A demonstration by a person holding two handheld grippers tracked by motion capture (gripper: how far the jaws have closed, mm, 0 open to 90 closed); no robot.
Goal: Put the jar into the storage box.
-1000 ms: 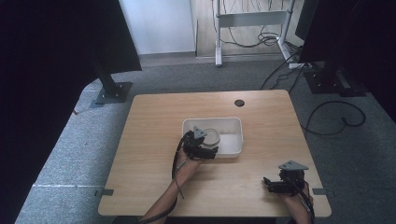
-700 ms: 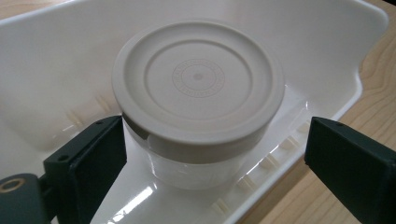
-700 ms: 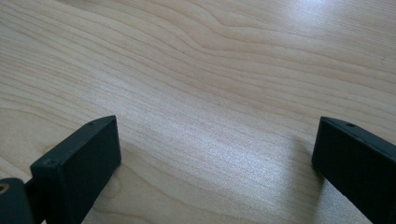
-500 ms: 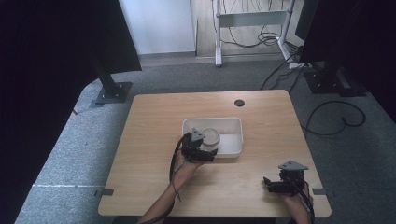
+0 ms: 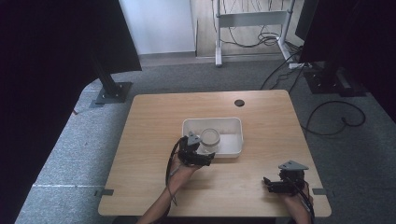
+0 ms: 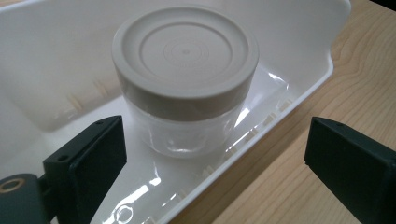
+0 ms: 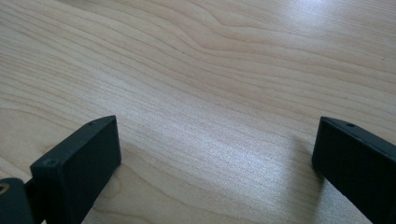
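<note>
Left hand-held gripper point(image 5: 205, 158) sat at the near rim of the white tray point(image 5: 235, 126), released, jaws spread wide and holding nothing. In the left gripper view the jar point(image 6: 184, 79) stood upright inside the tray point(image 6: 56, 70), just ahead of the jaws and between their lines but touching neither; one jaw was over the tray floor, the other outside over bare wood, so the tray's near wall ran across the gap between them. Jar was clear-bodied with a beige screw lid point(image 6: 186, 49) on; contents could not be told. High view put the jar point(image 5: 209, 138) in the tray's left part, rest of the tray bare. Right hand-held gripper point(image 5: 271, 183) was well apart from all that, near the worktop's front right corner, also released: the right gripper view showed both jaws wide apart low over bare wood grain point(image 7: 210, 93), nothing between them. Grey three-cornered plate point(image 5: 293, 165) showed on top of it. Forearms came in from the bottom edge, cable trailing along the left one. Worktop point(image 5: 154, 140) was light wood with rounded corners and a dark grommet hole point(image 5: 239, 102) near the far edge. Beyond it: grey carpet point(image 5: 70, 154), a black stand base point(image 5: 112, 92) far left, black cables point(image 5: 334, 116) looping on the floor to the right, a white metal frame point(image 5: 250, 21) with more wiring at the back, dark panels either side.
</note>
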